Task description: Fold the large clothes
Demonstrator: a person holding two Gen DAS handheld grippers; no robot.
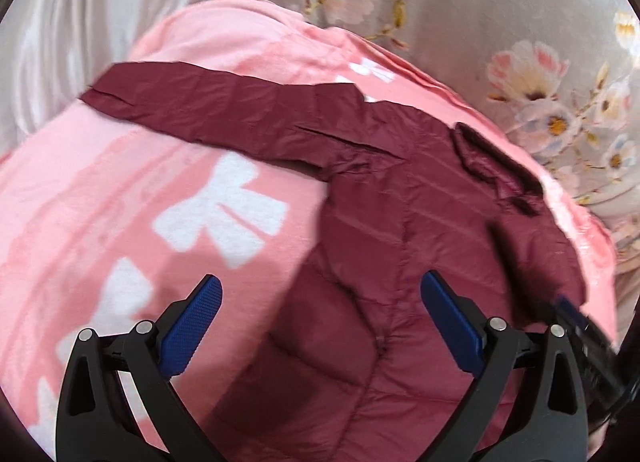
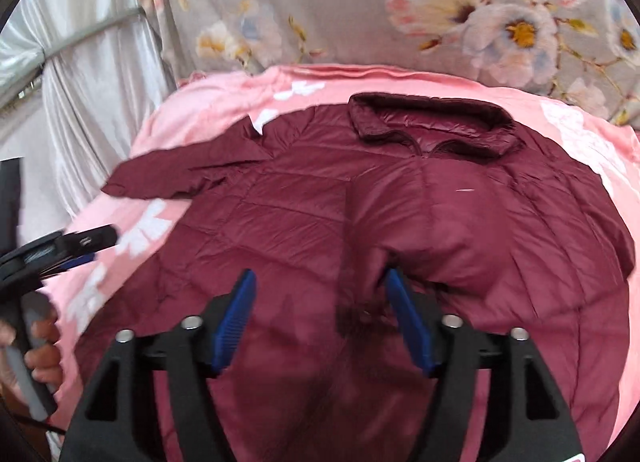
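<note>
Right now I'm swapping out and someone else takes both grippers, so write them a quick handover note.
Left gripper: open, holding nothing, above the jacket's left half.
Right gripper: open, a sleeve folded across the front lies between its fingers, not pinched.
Maroon puffer jacket lies front up on the pink blanket, collar at the far end.
Done: one sleeve folded in.
Left: the other sleeve lies stretched out on the blanket; fold it in, then fold the body.

No readable text, labels, brands or numbers in either view. Red-white scrap at 5 o'clock edge of right wrist view, too cropped to read.
</note>
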